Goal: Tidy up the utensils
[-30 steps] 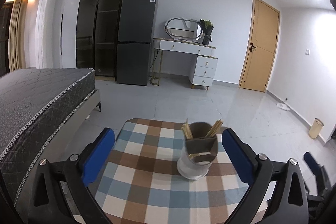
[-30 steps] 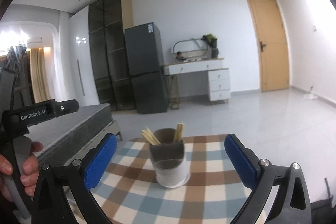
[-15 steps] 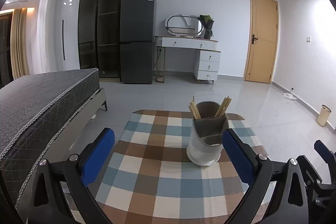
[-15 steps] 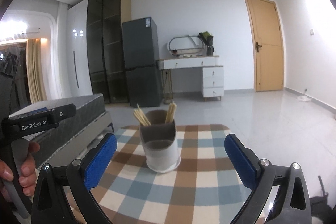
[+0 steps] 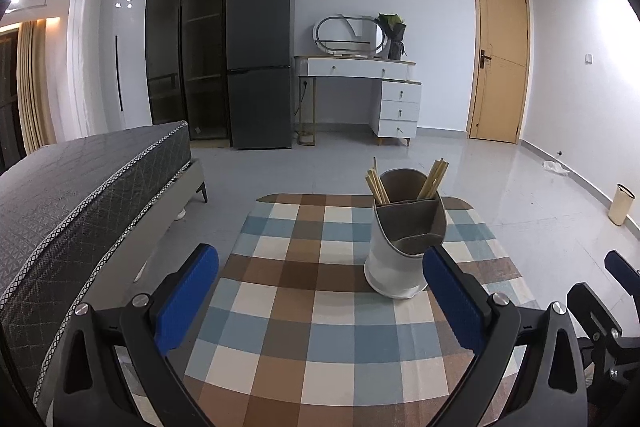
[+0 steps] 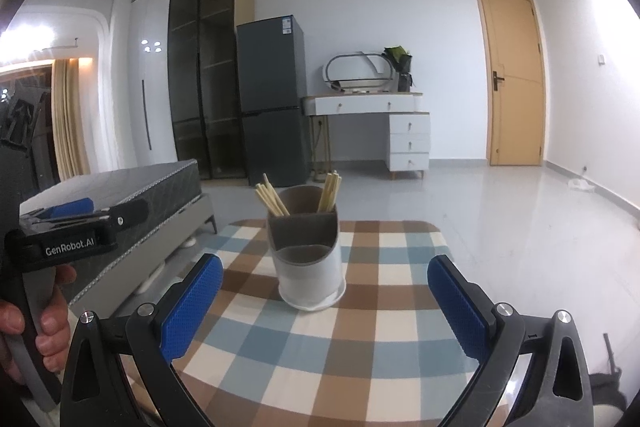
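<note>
Nearest, we hold the left hand-held gripper (image 5: 320, 291) with fingers wide apart and empty; the right hand-held gripper (image 6: 325, 301) is spread likewise, so either could take a utensil; ahead, on the checked counter (image 5: 304, 339), stands the utensil holder (image 6: 307, 259), upright; its chopsticks (image 6: 271, 200) lean in the rear compartments, the front compartment seemingly empty; beyond, the bed (image 5: 80, 187) and fridge (image 5: 260, 63).

In my right wrist view, white lettering reads "GenRobot.AI" on the black body of my left tool (image 6: 76, 227). The fridge (image 6: 272, 99) sticker is too small to read.
</note>
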A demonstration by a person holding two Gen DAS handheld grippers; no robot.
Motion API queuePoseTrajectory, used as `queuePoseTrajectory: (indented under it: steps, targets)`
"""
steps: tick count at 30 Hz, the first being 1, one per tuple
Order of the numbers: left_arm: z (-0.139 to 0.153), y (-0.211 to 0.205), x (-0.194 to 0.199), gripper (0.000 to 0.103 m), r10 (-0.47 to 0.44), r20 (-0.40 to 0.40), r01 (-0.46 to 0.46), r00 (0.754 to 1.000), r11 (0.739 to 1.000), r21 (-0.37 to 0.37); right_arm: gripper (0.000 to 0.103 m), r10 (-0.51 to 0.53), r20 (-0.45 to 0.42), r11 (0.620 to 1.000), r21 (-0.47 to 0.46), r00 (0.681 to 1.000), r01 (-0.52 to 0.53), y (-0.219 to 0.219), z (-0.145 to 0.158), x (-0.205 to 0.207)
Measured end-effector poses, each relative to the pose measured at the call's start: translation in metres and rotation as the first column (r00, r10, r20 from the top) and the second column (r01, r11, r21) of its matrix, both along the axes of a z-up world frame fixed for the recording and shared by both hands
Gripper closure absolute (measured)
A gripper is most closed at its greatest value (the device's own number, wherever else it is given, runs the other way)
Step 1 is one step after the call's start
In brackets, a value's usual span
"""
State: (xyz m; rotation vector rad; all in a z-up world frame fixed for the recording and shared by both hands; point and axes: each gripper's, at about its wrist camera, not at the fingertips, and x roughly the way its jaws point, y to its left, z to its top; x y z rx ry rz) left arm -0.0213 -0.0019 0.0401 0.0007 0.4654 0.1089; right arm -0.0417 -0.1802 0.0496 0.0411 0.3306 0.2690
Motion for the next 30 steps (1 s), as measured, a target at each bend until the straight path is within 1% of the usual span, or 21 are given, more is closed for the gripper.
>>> queuePoseTrajectory:
  steps: [5, 8, 12, 30]
  targets:
    - [0.000, 0.000, -0.001, 0.003, -0.007, 0.008, 0.007, 1.000, 1.000, 0.006, 0.000, -0.005, -0.011, 1.000, -0.005, 1.000, 0.005, -0.001, -0.001, 0.000]
    - [-0.001, 0.003, 0.000, 0.003, -0.005, -0.008, 0.005, 1.000, 1.000, -0.020, 0.000, -0.006, -0.010, 1.000, -0.017, 1.000, 0.006, 0.001, -0.001, 0.000]
    - [0.000, 0.008, -0.001, 0.003, 0.004, -0.005, -0.005, 1.000, 0.999, -0.044, 0.000, -0.007, -0.015, 1.000, -0.019, 1.000, 0.007, 0.001, -0.001, -0.001]
    - [-0.002, 0.012, 0.000, 0.003, 0.024, -0.010, -0.025, 1.000, 0.997, -0.071, 0.000, -0.018, -0.015, 0.999, -0.038, 1.000, 0.017, 0.004, -0.002, -0.001]
